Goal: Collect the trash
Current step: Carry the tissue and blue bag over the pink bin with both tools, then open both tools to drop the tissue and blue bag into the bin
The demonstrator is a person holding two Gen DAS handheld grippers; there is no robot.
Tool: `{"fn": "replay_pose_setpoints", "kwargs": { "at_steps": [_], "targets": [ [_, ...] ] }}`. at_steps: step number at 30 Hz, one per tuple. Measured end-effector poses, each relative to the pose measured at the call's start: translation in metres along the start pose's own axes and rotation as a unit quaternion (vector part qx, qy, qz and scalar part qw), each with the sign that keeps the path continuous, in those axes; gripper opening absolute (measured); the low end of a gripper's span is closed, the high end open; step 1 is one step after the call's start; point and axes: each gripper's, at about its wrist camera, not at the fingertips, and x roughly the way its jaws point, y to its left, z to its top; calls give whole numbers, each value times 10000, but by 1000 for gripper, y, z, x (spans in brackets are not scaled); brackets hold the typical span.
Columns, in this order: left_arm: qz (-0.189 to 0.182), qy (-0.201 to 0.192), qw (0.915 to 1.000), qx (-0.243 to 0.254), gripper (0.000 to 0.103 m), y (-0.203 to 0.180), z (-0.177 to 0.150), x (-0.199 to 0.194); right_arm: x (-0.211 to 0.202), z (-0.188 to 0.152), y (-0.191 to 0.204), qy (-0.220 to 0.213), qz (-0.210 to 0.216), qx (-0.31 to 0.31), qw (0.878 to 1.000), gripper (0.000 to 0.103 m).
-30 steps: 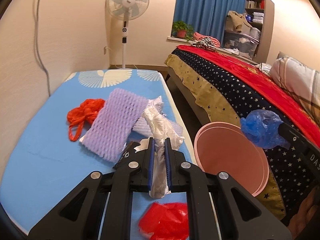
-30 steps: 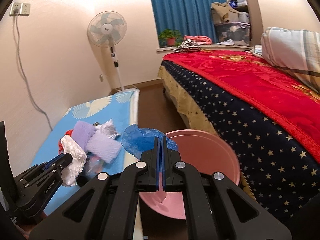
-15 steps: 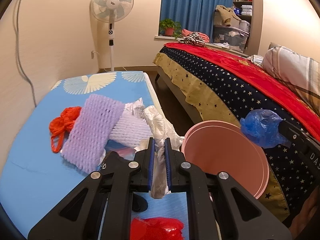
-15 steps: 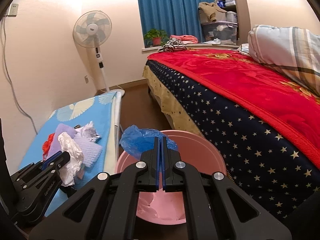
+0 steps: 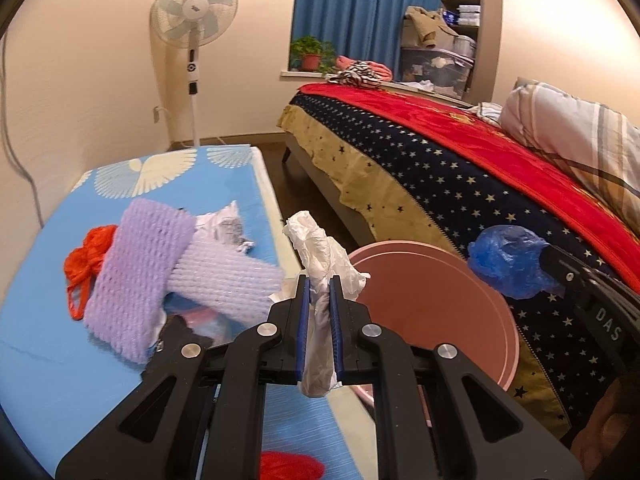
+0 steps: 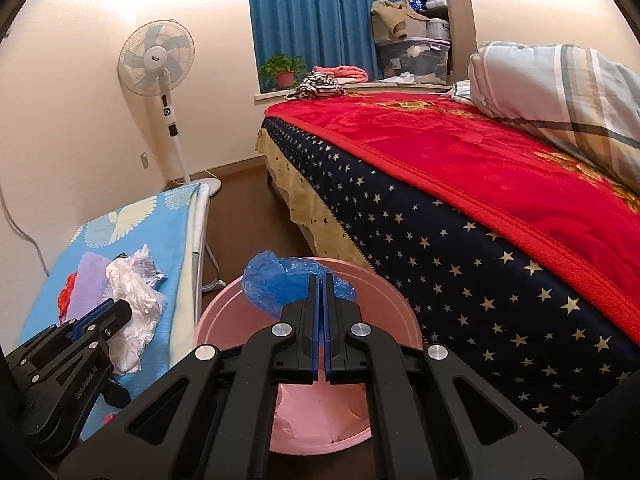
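Now both grippers are carrying trash toward the pink basin [image 6: 400, 312].
The left gripper [image 5: 319, 300] is pinching a crumpled white plastic bag [image 5: 320, 248]; the right gripper [image 6: 319, 300], fingers pressed together, is probably nipping the blue plastic bag [image 6: 276, 280], which is risking slipping outside.

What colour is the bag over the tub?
Blue bag, clearest in the right wrist view.

Bed [image 6: 460, 184], standing fan [image 6: 157, 60], blue curtain [image 6: 320, 12].

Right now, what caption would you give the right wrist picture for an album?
Right tool shut on a blue plastic bag above the pink bin, bed alongside.
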Motion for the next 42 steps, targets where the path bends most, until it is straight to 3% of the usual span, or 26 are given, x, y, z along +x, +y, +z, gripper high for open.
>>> {"fn": "replay_pose_setpoints", "kwargs": {
  "at_steps": [31,33,34,35,39,42],
  "targets": [
    [-533,244,9981,163,10,-33,-5,34,16,1,-13,72,-326,195,9993,2],
    [-587,298,9977,141,22,-33,-5,36,14,0,-14,50,-404,216,9989,6],
    [-574,310,9978,135,35,-33,-5,37,14,1,-15,48,-435,229,9988,7],
    [-549,295,9980,127,38,-34,-6,36,14,1,-15,51,-459,234,9987,11],
    [-502,266,9983,120,38,-34,-5,33,10,1,-16,-7,-537,266,9982,46],
    [-443,236,9987,132,38,-31,-5,29,7,1,-16,-43,-512,251,9984,51]
  ]
}}
